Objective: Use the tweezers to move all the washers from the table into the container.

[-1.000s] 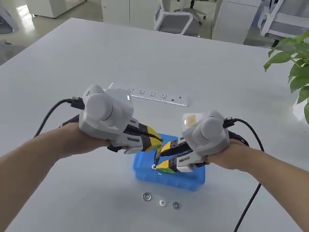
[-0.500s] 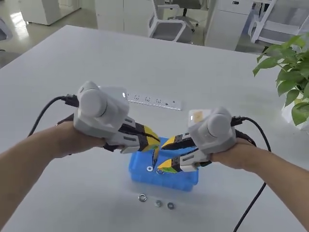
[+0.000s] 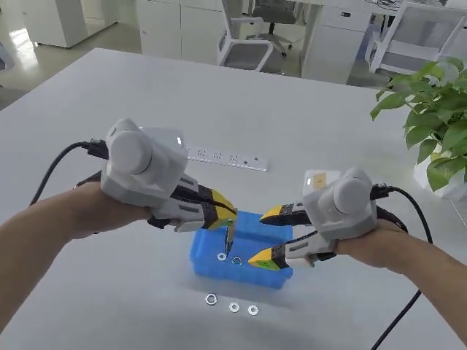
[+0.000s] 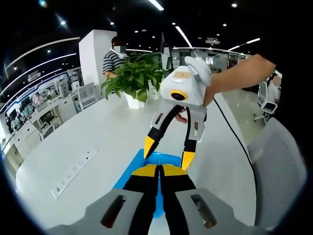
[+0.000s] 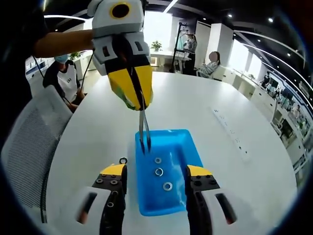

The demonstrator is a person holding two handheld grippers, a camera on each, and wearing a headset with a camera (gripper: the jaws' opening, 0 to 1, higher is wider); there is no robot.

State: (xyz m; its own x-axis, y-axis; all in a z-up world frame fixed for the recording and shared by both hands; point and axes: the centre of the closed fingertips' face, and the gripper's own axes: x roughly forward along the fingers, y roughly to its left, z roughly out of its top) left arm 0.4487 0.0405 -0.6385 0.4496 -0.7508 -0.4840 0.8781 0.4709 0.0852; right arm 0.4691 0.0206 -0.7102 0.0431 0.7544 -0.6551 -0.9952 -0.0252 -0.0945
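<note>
Two left fingers (image 5: 121,83) around tweezers (image 5: 144,128)

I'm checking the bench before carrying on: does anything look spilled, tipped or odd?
Nothing stands out. The blue container sits level, three washers lie in a row on the table beside it, and the left gripper holds the tweezers tips-down.
</note>
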